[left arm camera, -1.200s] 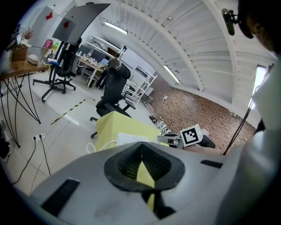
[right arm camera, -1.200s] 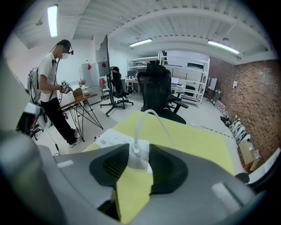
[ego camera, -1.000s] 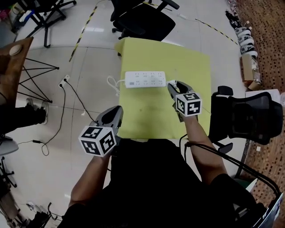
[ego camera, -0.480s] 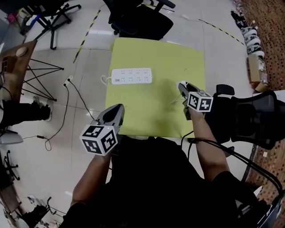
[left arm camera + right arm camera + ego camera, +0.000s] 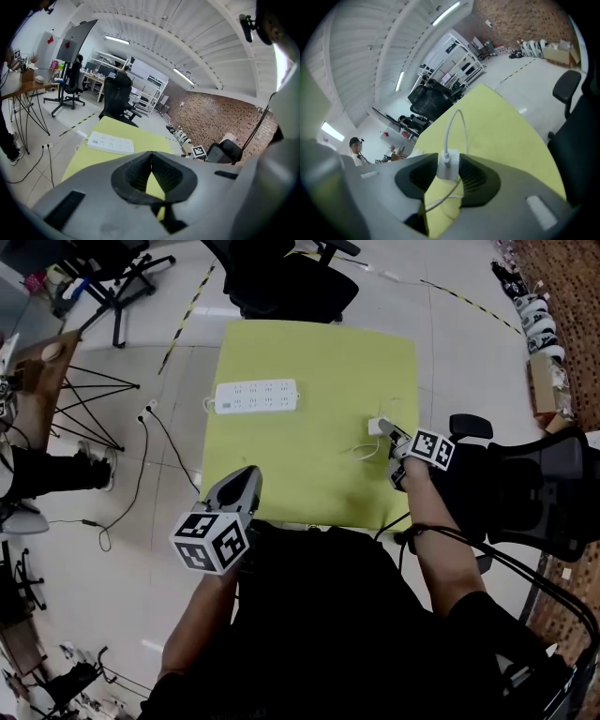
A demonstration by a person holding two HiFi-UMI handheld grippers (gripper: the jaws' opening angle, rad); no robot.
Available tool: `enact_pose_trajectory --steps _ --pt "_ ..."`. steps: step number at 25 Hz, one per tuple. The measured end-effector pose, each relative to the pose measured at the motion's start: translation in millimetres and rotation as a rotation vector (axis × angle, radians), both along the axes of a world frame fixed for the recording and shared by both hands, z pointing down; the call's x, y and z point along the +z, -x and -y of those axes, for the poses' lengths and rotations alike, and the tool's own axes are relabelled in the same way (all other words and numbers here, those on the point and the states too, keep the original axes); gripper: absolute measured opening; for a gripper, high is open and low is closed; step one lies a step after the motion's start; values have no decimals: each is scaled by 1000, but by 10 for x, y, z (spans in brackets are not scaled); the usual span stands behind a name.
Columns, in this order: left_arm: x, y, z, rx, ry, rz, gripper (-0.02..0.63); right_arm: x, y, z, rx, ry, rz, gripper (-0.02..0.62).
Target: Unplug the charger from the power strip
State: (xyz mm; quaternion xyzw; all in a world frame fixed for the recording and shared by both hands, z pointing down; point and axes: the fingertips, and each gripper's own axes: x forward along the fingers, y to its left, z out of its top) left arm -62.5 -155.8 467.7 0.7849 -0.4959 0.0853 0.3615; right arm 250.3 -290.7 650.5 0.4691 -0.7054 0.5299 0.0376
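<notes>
The white power strip [image 5: 256,396] lies on the far left part of the yellow table [image 5: 319,352], with no plug in it; it also shows in the left gripper view [image 5: 111,143]. My right gripper [image 5: 386,433] is at the table's right edge, shut on the small white charger [image 5: 376,427]. In the right gripper view the charger [image 5: 448,166] sits squeezed between the pads, and its thin white cable [image 5: 457,126] loops up and trails on the tabletop. My left gripper [image 5: 247,474] hangs at the table's near left edge, jaws closed together [image 5: 151,157] and empty.
A black office chair [image 5: 281,277] stands behind the table and another [image 5: 530,488] is close at the right. Cables and a floor socket [image 5: 145,413] lie on the tiles at the left, beside a wooden table on black legs [image 5: 42,367].
My right gripper has pulled away from the right end of the strip toward the table's right edge, rolling as it went, with the charger in it. The left gripper shifted slightly.
</notes>
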Motion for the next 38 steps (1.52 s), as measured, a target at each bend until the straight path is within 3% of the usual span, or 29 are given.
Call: enact_pose_trajectory --steps 18,28,30,33,36,38 --pt "-134 -201 -412 -57 -21 70 7 182 -413 -202 84 27 3 207" --pt "-256 -12 -1031 -109 -50 51 6 29 -343 -910 74 54 -6 201" --pt "-234 56 -1262 -127 -44 44 7 -71 -243 -1097 57 37 -10 185" --pt "-203 169 -1619 -157 -41 30 6 -260 -3 -1411 15 -2 -19 110" --pt "-177 220 -1969 -169 -40 22 7 -529 319 -1779 -60 -57 -10 15" --pt "-139 203 -2186 -172 -38 14 7 -756 538 -2064 -125 -110 11 2"
